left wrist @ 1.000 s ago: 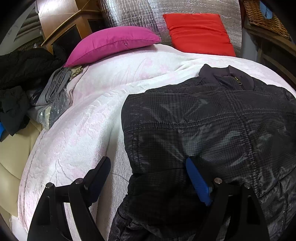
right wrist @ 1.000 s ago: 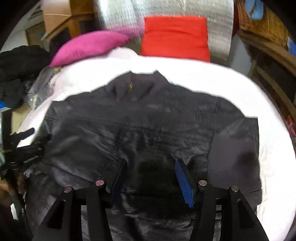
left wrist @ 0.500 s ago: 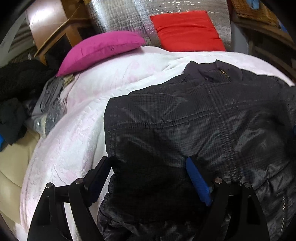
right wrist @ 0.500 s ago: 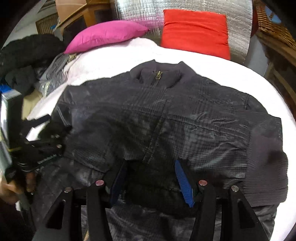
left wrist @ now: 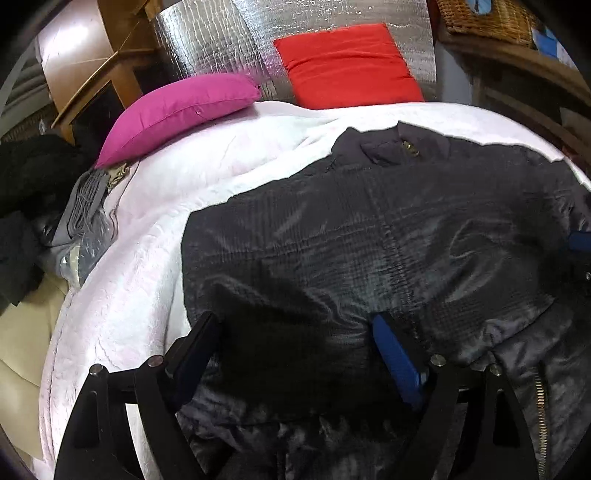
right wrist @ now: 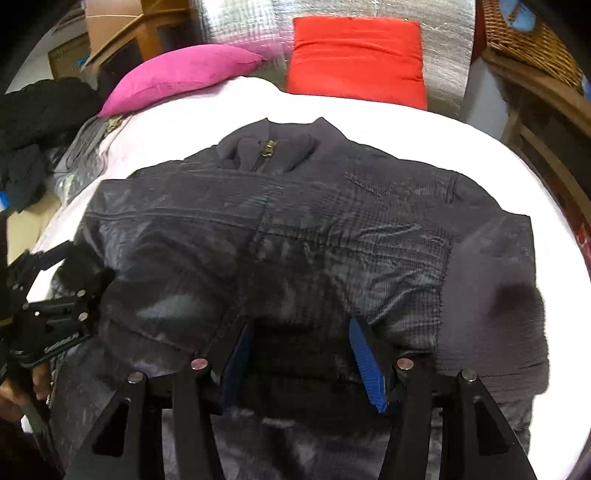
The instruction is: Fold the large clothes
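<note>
A dark jacket (right wrist: 295,236) of shiny, finely checked quilted cloth lies front-up and spread flat on a white, faintly embossed bedspread (left wrist: 140,266), its ribbed collar and brass zip pull pointing away from the cameras, toward the head of the bed. Beyond the collar a plump magenta pillow (left wrist: 177,110) and a flat red cushion (left wrist: 347,66) lean against a crinkled silver foil backing (left wrist: 221,44); wooden furniture and a wicker basket (right wrist: 528,33) flank it. The left gripper (left wrist: 291,343) stands wide over the jacket's near left hem, its pads clear of the cloth. The right gripper (right wrist: 299,350) is half open above the jacket's lower middle; whether it pinches fabric I cannot tell. Only the right view shows the ribbed cuff (right wrist: 491,317) folded across the jacket's right side and a hand (right wrist: 26,384) on the left tool.
</note>
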The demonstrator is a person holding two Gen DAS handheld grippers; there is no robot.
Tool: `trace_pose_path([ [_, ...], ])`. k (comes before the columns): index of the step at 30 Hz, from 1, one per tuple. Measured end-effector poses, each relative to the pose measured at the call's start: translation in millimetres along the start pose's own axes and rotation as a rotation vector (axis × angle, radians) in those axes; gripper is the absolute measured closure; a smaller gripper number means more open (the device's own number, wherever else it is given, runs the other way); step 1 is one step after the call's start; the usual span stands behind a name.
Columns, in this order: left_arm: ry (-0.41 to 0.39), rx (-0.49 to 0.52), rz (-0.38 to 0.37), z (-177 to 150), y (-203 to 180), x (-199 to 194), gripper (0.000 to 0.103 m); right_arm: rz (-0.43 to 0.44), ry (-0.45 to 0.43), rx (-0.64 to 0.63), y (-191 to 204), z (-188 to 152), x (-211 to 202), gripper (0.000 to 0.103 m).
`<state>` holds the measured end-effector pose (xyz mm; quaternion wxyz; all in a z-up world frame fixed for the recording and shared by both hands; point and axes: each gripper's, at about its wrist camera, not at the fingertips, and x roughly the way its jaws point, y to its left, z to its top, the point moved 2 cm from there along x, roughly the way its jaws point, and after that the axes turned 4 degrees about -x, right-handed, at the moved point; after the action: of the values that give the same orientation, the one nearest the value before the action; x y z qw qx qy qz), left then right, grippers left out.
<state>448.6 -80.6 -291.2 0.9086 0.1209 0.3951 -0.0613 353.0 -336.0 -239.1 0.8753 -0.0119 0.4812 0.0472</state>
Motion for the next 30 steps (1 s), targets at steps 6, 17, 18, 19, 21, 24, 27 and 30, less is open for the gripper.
trace_pose_path([
  [6,-0.058,-0.052,-0.028,-14.0,14.8,-47.9,0.018,0.056,-0.130,0.052,-21.7,-15.4,-57.1,0.044],
  [17,-0.142,-0.182,-0.025,-113.9,43.6,-141.1,0.014,0.039,-0.221,0.256,-76.7,-129.7,-147.9,0.035],
  [18,-0.141,-0.195,-0.017,-125.3,46.9,-145.3,0.014,0.043,-0.230,0.282,-82.8,-143.1,-155.1,0.033],
  [19,-0.135,-0.207,-0.005,-139.4,51.2,-150.2,0.014,0.041,-0.238,0.303,-88.0,-156.6,-161.2,0.032],
  [21,-0.117,-0.206,0.026,-166.6,56.7,-158.6,0.014,0.024,-0.237,0.334,-95.1,-180.9,-171.8,0.032],
  [24,-0.073,-0.204,0.046,-202.4,61.9,-170.3,0.014,0.041,-0.202,0.361,-95.8,-210.9,-182.3,0.032],
  [27,-0.040,-0.233,0.011,-226.3,66.9,-180.9,0.014,0.047,-0.172,0.357,-88.6,-237.2,-191.0,0.031],
  [30,0.012,-0.268,-0.044,-248.7,71.0,-189.0,0.014,0.038,-0.124,0.326,-77.1,-257.6,-193.2,0.030],
])
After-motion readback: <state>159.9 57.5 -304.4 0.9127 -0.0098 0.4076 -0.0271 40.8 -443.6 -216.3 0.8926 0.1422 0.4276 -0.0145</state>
